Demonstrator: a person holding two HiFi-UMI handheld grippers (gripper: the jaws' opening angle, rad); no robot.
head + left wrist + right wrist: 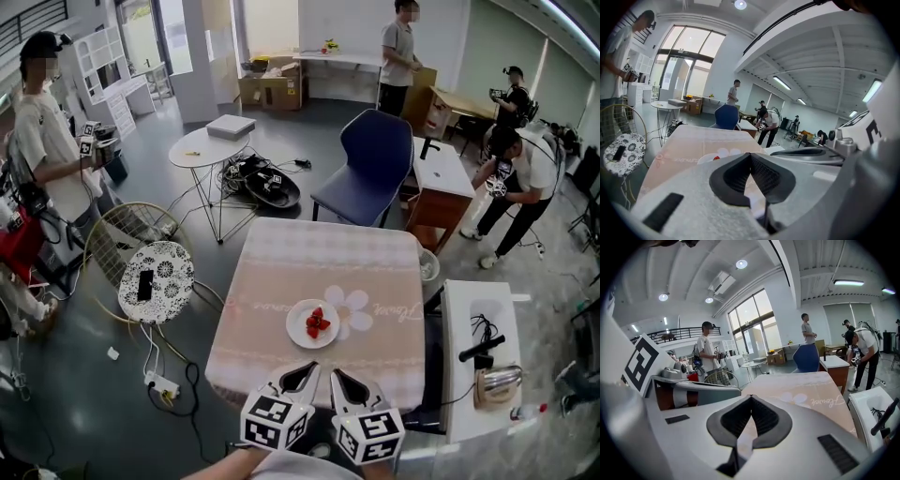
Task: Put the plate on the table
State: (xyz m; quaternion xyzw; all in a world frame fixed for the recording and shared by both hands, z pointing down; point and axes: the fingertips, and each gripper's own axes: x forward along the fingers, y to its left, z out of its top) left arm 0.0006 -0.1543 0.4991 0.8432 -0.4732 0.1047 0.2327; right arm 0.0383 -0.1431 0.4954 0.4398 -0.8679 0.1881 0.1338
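Observation:
A white plate with red strawberries on it rests on the table, which has a pink cloth with a flower print, near its front edge. Both grippers hover just in front of the plate at the table's near edge, close side by side. My left gripper is shut with nothing between its jaws; in the left gripper view its tips meet, and a sliver of the plate shows past them. My right gripper is also shut and empty; its own body hides the plate in the right gripper view.
A blue chair stands at the table's far side. A patterned round stool with a phone on it stands to the left, a white side table with tools to the right. Cables lie on the floor at left. Several people stand around the room.

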